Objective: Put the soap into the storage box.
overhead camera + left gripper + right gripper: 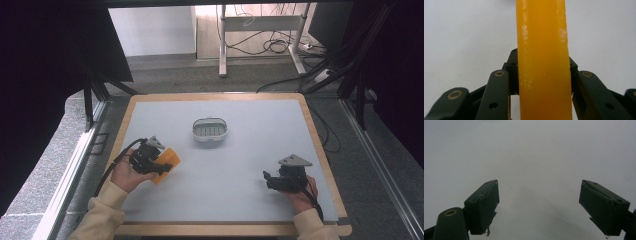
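one orange soap bar [167,165] sits clamped in your left tool [161,165] at the near left of the tabletop [240,165]; it may slip while carried to the far basket [210,129]. your right tool [266,180] gapes wide, empty.

An orange block [167,165], a white basket [210,129] and a pale grey table [240,165].

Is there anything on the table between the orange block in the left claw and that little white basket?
Nothing visible. The left claw is shut on the orange block, and the grey tabletop between it and the white basket is bare. The right claw sits open, well off to the side.
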Action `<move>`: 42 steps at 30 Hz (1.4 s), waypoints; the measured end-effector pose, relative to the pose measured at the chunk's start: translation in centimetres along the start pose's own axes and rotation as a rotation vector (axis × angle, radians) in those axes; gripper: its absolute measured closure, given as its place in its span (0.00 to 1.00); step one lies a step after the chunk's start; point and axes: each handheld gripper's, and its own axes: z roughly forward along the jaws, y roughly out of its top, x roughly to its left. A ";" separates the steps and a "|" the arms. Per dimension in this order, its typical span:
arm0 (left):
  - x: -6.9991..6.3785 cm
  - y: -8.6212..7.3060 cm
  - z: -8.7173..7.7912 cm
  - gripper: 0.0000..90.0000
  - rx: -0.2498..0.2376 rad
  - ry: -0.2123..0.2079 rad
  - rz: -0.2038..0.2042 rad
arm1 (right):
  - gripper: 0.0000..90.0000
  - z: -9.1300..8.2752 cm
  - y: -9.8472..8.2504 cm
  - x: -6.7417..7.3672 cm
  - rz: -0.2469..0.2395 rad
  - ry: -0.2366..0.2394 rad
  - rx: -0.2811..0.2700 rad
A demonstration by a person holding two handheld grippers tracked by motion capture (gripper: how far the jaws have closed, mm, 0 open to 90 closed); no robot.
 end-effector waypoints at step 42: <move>-0.4 4.0 -1.4 0.69 -0.095 -0.013 0.089 | 0.19 -0.2 0.0 -0.3 0.002 -0.011 -0.007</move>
